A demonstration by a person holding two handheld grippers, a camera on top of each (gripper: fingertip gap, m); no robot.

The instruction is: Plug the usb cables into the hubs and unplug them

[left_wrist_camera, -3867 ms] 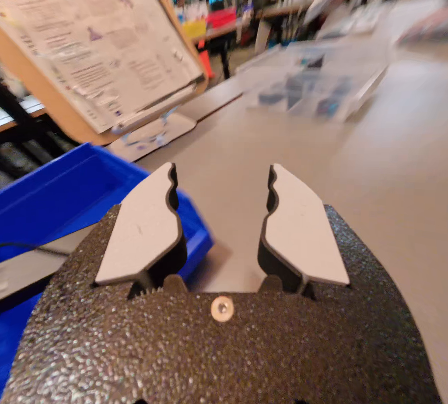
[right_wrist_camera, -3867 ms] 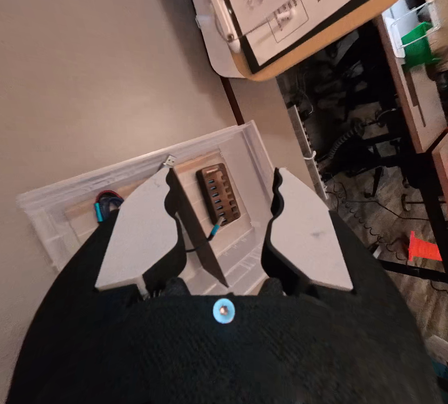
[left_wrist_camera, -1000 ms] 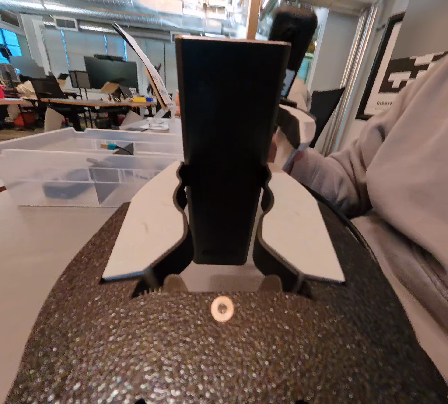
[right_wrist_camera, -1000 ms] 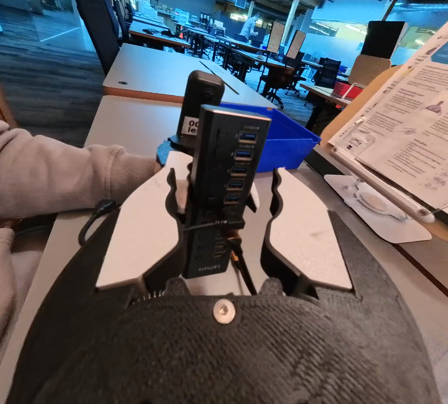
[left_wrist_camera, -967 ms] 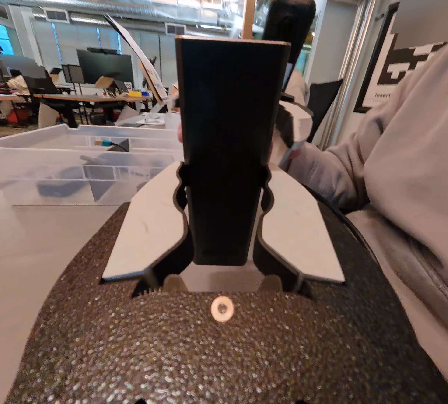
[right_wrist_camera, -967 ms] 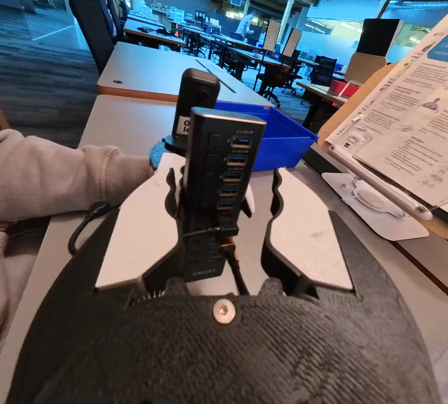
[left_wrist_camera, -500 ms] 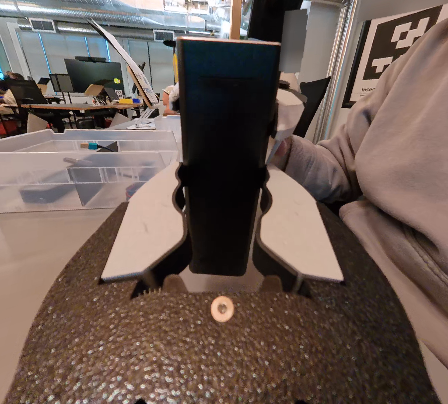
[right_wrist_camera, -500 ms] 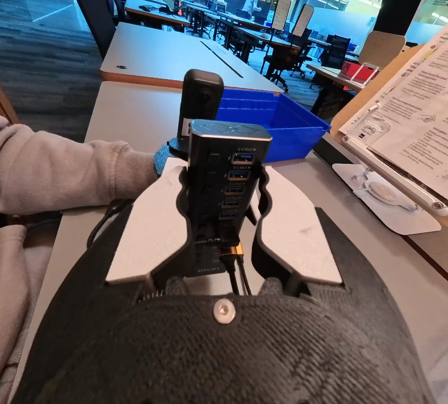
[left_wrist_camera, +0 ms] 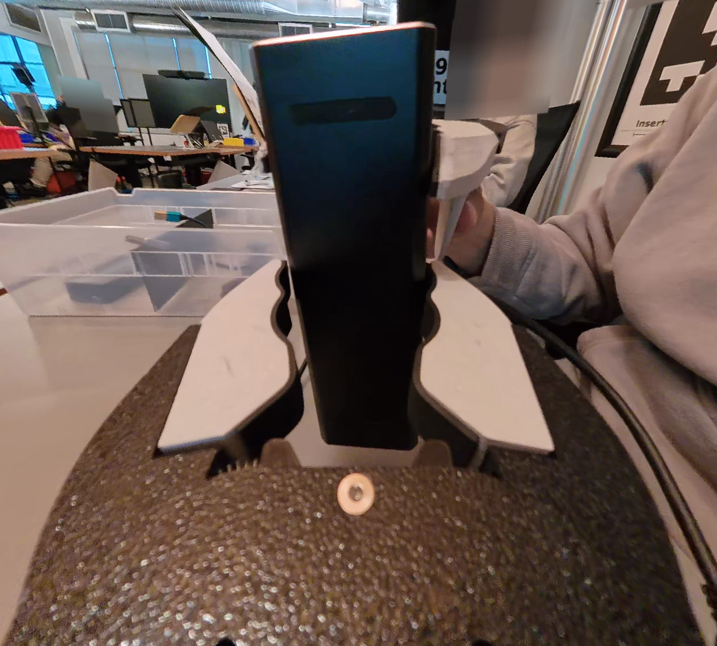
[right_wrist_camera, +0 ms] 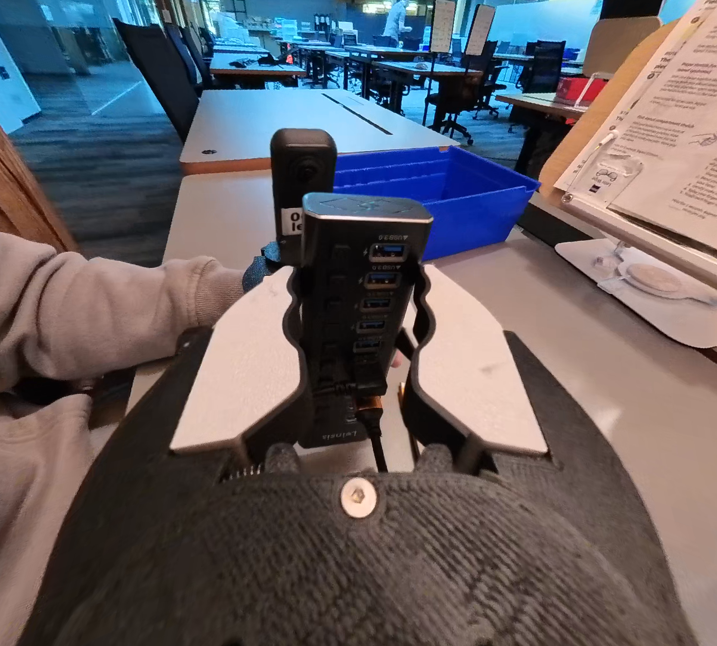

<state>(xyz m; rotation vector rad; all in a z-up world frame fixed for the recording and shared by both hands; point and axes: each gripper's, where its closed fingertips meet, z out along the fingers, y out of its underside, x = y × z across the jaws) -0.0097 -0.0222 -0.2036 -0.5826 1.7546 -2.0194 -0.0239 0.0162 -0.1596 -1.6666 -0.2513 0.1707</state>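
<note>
From the left wrist view, the left gripper (left_wrist_camera: 355, 278) points level across the surface (left_wrist_camera: 77, 367), jaws narrowed hard onto the flanks of one black hub (left_wrist_camera: 349, 201), which stands upright with its plain back to the camera and its top well above the fingertips (left_wrist_camera: 279, 270). Just behind the hub's right edge a person's hand (left_wrist_camera: 469, 235) in a grey sleeve (left_wrist_camera: 582, 239) grips the other tool (only part of it shows). To the left there's open surface, then one clear tray (left_wrist_camera: 116, 259) holding a dark item and a blue-tipped cable end (left_wrist_camera: 168, 216). Over to the right wrist view: the right gripper (right_wrist_camera: 357, 278) faces the same hub (right_wrist_camera: 361, 309) from the port side, its jaws closed against both edges. Five blue ports show in a column, and below them one black plug (right_wrist_camera: 368, 375) and an orange-collared cable (right_wrist_camera: 370, 410) sit in the hub. Behind stand the left tool's camera (right_wrist_camera: 302, 181) and one blue bin (right_wrist_camera: 446, 201); one paper stand (right_wrist_camera: 640, 181) crowds the right edge, with bare surface between.
</note>
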